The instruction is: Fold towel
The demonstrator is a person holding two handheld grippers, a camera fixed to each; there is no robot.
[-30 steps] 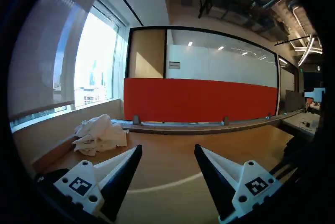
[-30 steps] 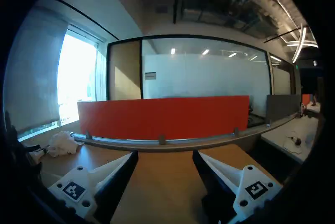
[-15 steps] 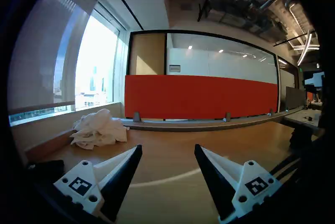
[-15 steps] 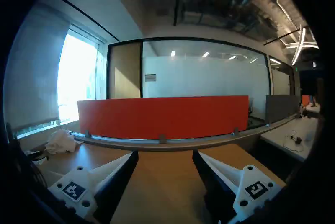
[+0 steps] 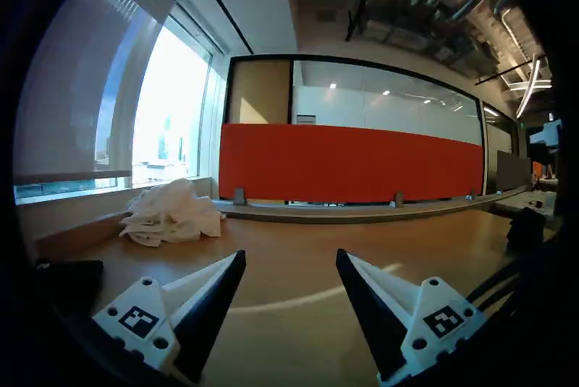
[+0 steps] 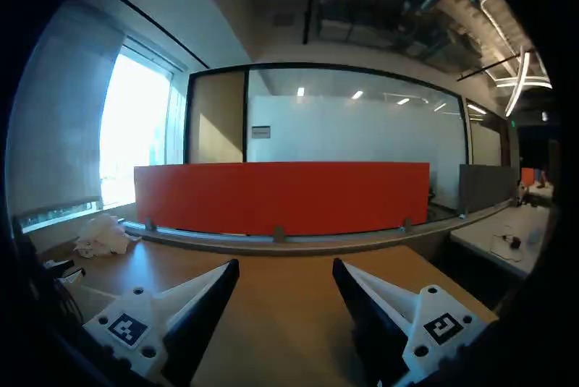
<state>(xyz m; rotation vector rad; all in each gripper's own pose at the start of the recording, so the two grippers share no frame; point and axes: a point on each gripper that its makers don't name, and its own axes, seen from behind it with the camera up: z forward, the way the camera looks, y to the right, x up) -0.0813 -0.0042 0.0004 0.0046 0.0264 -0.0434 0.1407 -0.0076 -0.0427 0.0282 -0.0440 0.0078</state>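
Note:
A crumpled white towel [image 5: 171, 212] lies in a heap on the wooden desk [image 5: 289, 242], at the far left near the window sill. My left gripper [image 5: 289, 268] stands open low over the desk, well short of the towel and to its right, with nothing between its fingers. In the right gripper view the same towel [image 6: 101, 235] is small and far off to the left. My right gripper [image 6: 284, 275] is open too, over bare desk [image 6: 282, 293], holding nothing.
A red divider panel [image 5: 351, 163] on a metal rail runs along the desk's far edge. A bright window [image 5: 163, 119] lines the left side. A dark object [image 5: 527, 228] sits at the right edge of the desk. Another desk [image 6: 506, 231] stands to the right.
Both cameras have tilted and sunk lower toward the desk, so the towel and divider sit higher in view. Both grippers stay open and the towel has not moved.

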